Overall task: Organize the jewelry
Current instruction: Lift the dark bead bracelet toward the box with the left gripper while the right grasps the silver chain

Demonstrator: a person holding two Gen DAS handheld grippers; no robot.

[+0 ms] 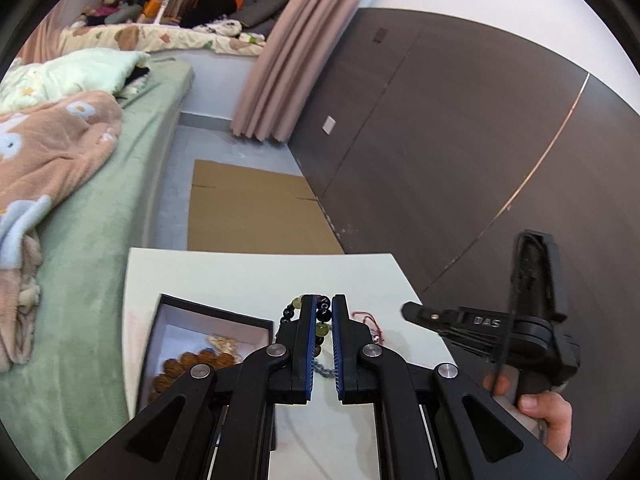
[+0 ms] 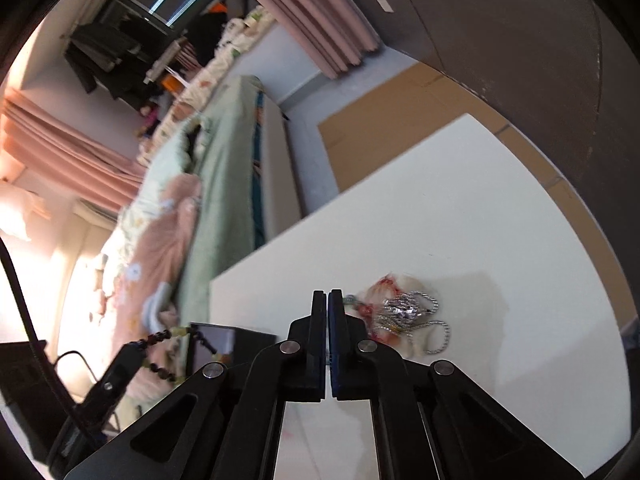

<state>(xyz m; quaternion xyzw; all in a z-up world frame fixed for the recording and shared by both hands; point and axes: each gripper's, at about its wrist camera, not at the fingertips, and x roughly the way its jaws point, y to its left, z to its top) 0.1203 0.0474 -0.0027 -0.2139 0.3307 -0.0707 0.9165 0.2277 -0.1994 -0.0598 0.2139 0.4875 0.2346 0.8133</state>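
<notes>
My left gripper [image 1: 323, 306] is shut on a bracelet of dark and green beads [image 1: 322, 322], held above the white table [image 1: 256, 276]; the beads also hang from it in the right wrist view [image 2: 162, 338]. A dark jewelry box [image 1: 208, 344] lies open at the left with a brown bead bracelet [image 1: 192, 366] and a gold piece [image 1: 224, 344] inside. My right gripper [image 2: 327, 298] is shut, with a thin chain seeming to run between its jaws. A silver chain [image 2: 416, 316] and red cord jewelry [image 2: 380, 292] lie just right of its tips.
A bed with green sheet [image 1: 100, 240] and peach blanket [image 1: 48, 152] runs along the left. Flat cardboard [image 1: 256, 208] lies on the floor beyond the table. A dark wall panel [image 1: 460, 140] stands at the right, pink curtains [image 1: 288, 60] behind.
</notes>
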